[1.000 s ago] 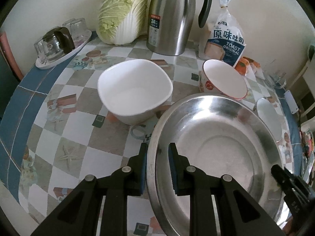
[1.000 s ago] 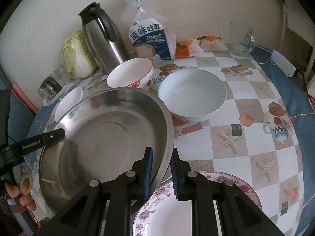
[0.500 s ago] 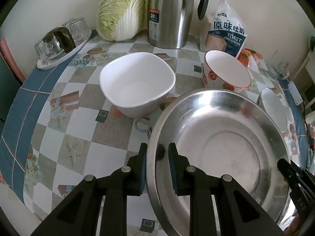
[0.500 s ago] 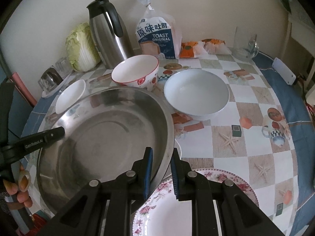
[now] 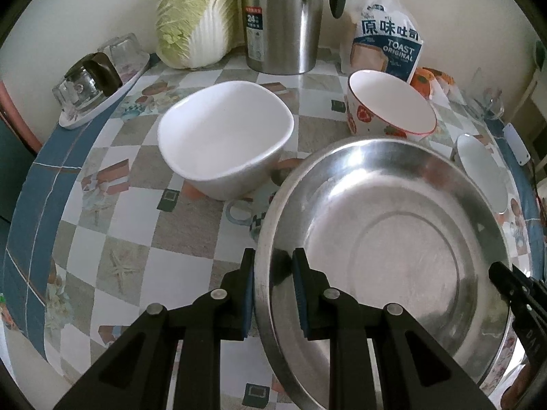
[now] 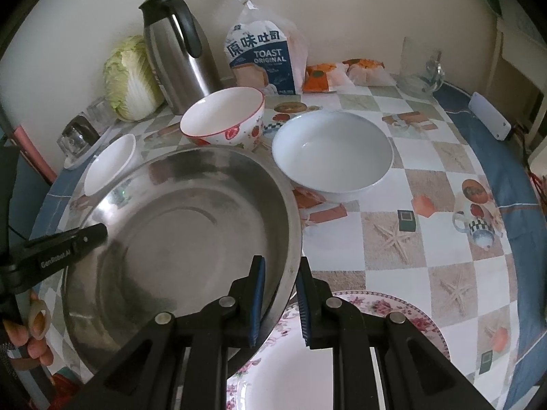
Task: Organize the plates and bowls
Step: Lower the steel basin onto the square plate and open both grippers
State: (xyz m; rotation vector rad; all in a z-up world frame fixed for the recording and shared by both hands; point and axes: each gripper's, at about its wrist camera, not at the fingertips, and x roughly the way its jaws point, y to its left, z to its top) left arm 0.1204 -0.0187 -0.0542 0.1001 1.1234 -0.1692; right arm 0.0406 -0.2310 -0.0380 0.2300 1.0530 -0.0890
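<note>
Nothing much has shifted since a second ago: the steel basin [image 5: 393, 239] has only crept a touch nearer the white bowl [image 5: 222, 136], and I keep both grips on. My left gripper [image 5: 272, 263] is clenched on the basin's near rim, one finger inside, one outside. My right gripper [image 6: 280, 273] pinches the opposite rim the same way. Basin sits tilted above the checked table [image 6: 444, 256], overlapping the flowered plate [image 6: 376, 307]. Strawberry bowl [image 6: 225, 116] and pale blue bowl [image 6: 331, 150] stand just behind it.
</note>
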